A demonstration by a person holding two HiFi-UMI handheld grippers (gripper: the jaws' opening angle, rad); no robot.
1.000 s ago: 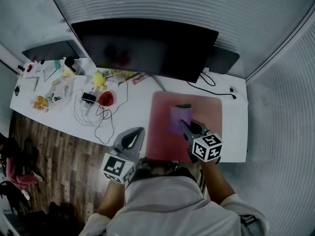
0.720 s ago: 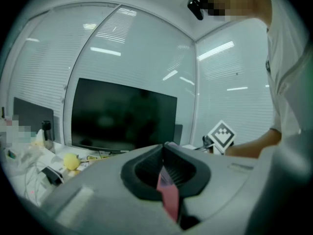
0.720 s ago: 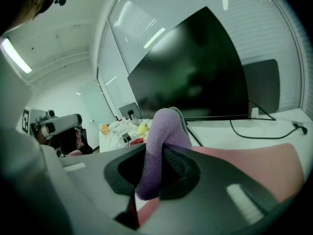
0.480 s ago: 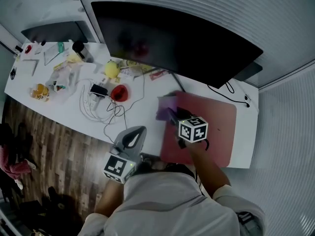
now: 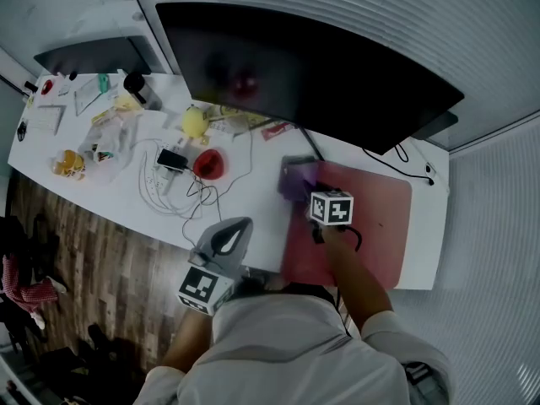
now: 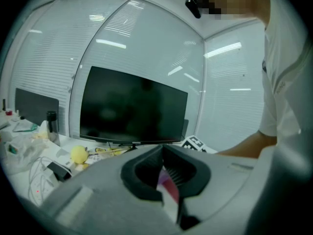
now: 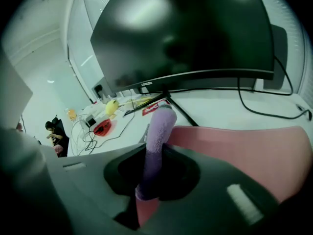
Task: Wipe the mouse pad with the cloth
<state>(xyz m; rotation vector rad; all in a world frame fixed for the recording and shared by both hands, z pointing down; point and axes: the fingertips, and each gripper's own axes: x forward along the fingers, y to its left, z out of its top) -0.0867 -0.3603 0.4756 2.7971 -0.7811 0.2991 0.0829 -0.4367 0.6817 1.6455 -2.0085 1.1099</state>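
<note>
The right gripper [image 7: 155,148] has its jaws closed on a folded purple cloth [image 7: 159,126], which stands up between them and hides where the tips meet. From the head view only this gripper's marker cube [image 5: 331,207] and a little of the body in front show clearly. The jaws there are lost under the cloth [image 5: 295,179]. The cloth sits at the far left corner of the pink mouse pad [image 5: 381,218], and whether it overhangs the pad's edge onto the white desk [image 5: 245,201] cannot be told. The pad's near edge is cut off by the person's arm and shirt. The left gripper [image 5: 242,224] is held low by the desk's near edge, well apart from the pad, its jaws brought together at the tips with nothing between them. In its own view only a sliver of pink and white shows through the gap below the tips [image 6: 163,151]. Beyond the pad stands a wide dark monitor [image 5: 312,74], whose stand is mostly hidden. To the left lie a tangle of cables [image 5: 169,192], a red object [image 5: 207,163] and a yellow ball-like thing [image 5: 195,121], too small to name.
</note>
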